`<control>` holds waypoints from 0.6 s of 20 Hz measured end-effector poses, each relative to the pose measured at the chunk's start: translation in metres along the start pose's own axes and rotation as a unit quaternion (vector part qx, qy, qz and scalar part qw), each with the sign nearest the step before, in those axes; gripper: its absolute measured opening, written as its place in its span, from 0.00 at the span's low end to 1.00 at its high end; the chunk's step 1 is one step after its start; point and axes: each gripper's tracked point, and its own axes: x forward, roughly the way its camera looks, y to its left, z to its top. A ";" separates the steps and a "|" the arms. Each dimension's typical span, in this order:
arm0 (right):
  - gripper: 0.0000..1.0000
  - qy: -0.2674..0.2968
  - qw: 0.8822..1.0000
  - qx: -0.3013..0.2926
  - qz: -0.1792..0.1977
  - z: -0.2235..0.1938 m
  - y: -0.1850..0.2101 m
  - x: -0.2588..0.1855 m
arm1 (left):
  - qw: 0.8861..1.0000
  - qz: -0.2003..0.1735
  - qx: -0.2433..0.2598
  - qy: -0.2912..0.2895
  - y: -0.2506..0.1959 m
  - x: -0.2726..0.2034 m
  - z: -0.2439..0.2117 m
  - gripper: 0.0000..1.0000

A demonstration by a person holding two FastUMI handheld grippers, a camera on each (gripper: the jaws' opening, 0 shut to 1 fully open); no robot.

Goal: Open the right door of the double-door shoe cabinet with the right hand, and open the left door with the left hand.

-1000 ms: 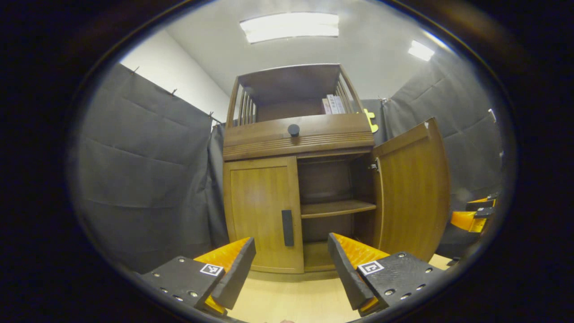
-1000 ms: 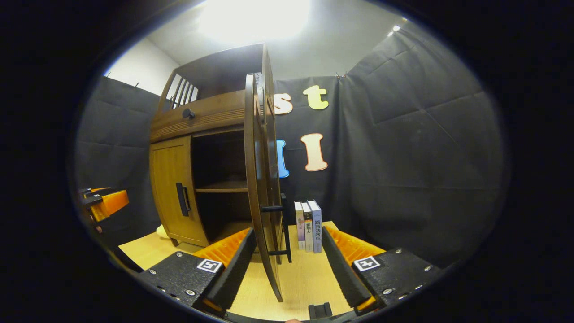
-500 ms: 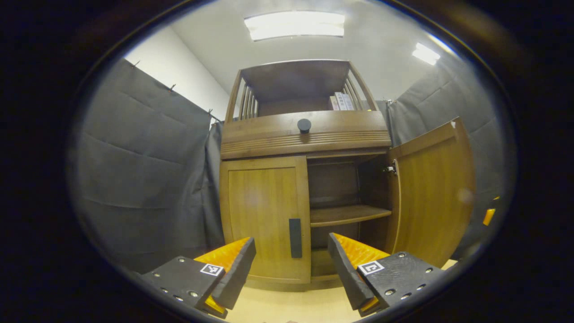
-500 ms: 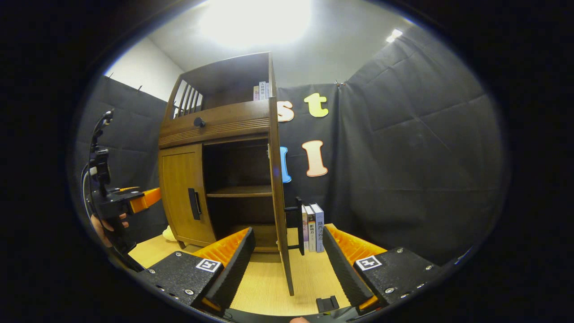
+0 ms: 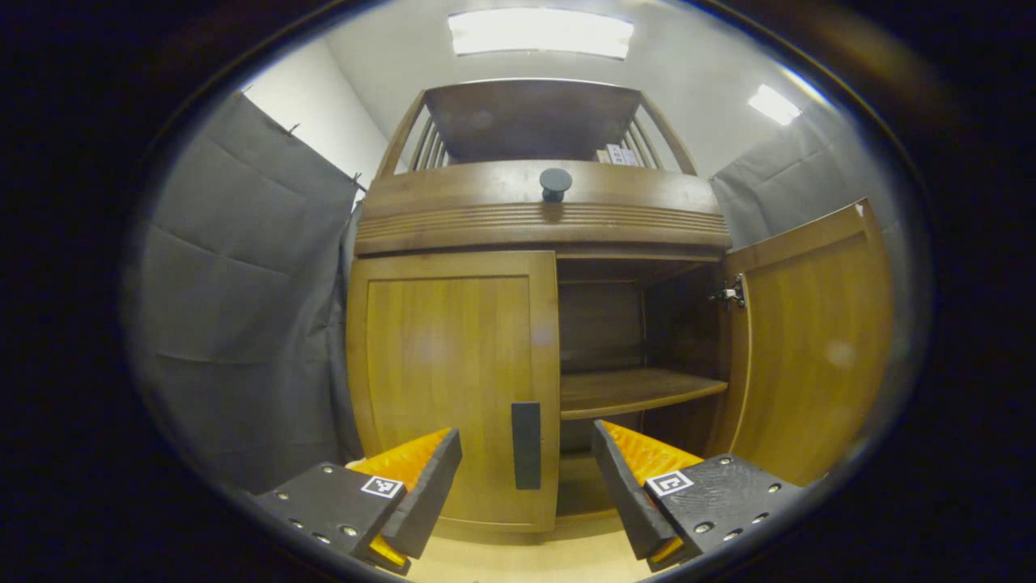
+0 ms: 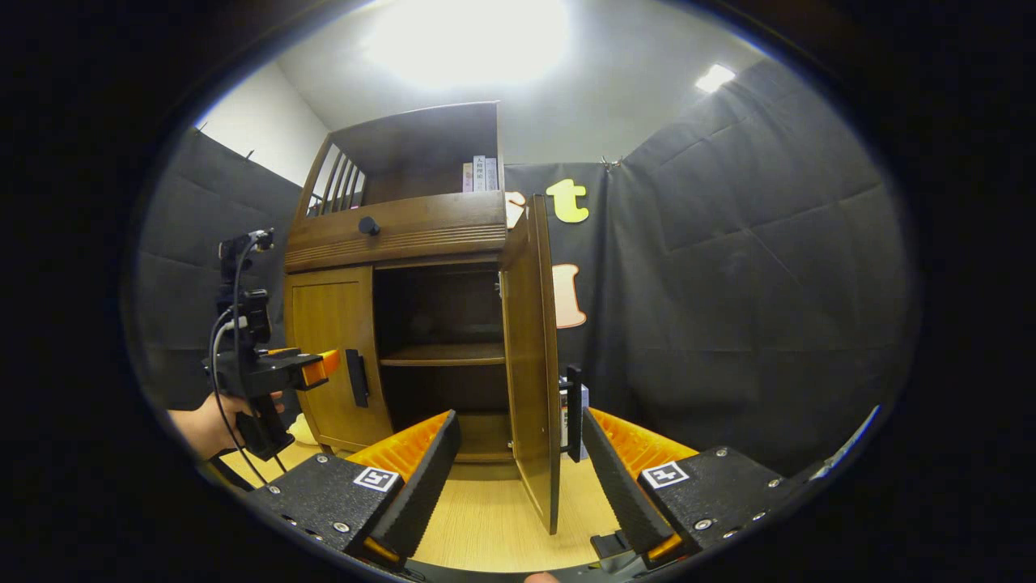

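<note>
Right door (image 5: 809,348) standing wide open; left door (image 5: 453,389) shut. We are holding the left gripper (image 5: 526,478) fingers apart, empty, framing the handle (image 5: 526,445). We should be closing squarely on it, then swinging outward. Right gripper (image 6: 518,478) spread, gripping nothing

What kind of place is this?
Probably a recording booth set up like a home corner: dark cloth walls hang around a wooden shoe cabinet on a wooden floor, under ceiling lights.
</note>
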 end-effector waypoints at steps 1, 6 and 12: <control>0.93 0.004 1.000 0.002 -0.004 -0.001 0.002 0.000 | 1.000 0.000 -0.004 0.004 0.000 0.001 -0.003 0.93; 0.91 0.012 1.000 0.001 -0.028 -0.007 0.007 -0.002 | 1.000 -0.004 0.006 0.011 -0.004 0.011 -0.017 0.93; 0.93 0.015 0.999 0.005 -0.052 -0.008 0.015 0.003 | 0.999 -0.017 -0.002 0.035 -0.011 0.020 -0.029 0.92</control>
